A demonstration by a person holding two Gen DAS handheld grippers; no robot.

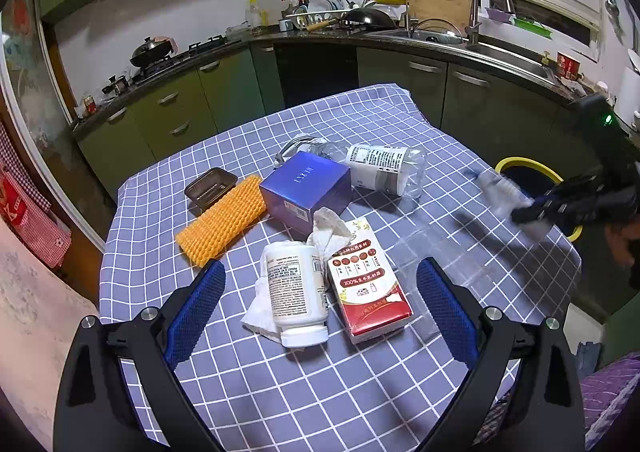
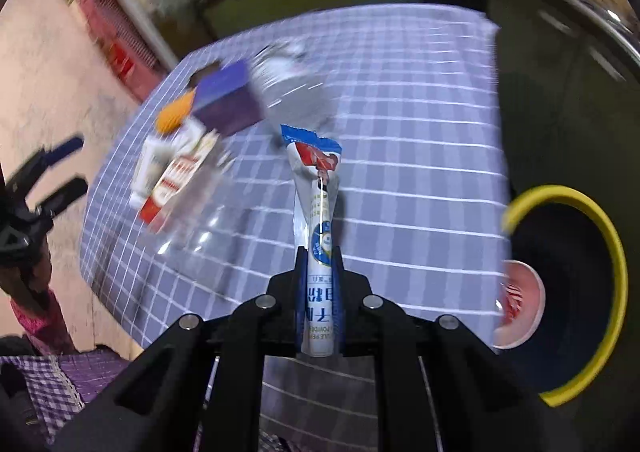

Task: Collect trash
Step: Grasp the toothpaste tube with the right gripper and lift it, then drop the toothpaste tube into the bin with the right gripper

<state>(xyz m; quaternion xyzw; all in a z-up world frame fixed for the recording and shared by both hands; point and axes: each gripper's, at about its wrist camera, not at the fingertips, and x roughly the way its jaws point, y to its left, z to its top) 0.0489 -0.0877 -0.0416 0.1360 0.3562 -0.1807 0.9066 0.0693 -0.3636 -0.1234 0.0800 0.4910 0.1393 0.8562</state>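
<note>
My right gripper is shut on a white and blue powder sachet, which sticks up from the pads above the table's right side, close to the yellow-rimmed bin. In the left wrist view the same right gripper shows blurred by the bin. My left gripper hangs open above a white pill bottle lying on a crumpled tissue, beside a red and white carton. Further back lie a blue box, an orange foam net, a brown tray and a crushed clear bottle.
A checked blue cloth covers the table. A clear plastic tray lies right of the carton. A pink cup sits inside the bin. Green kitchen cabinets and a sink counter ring the far side.
</note>
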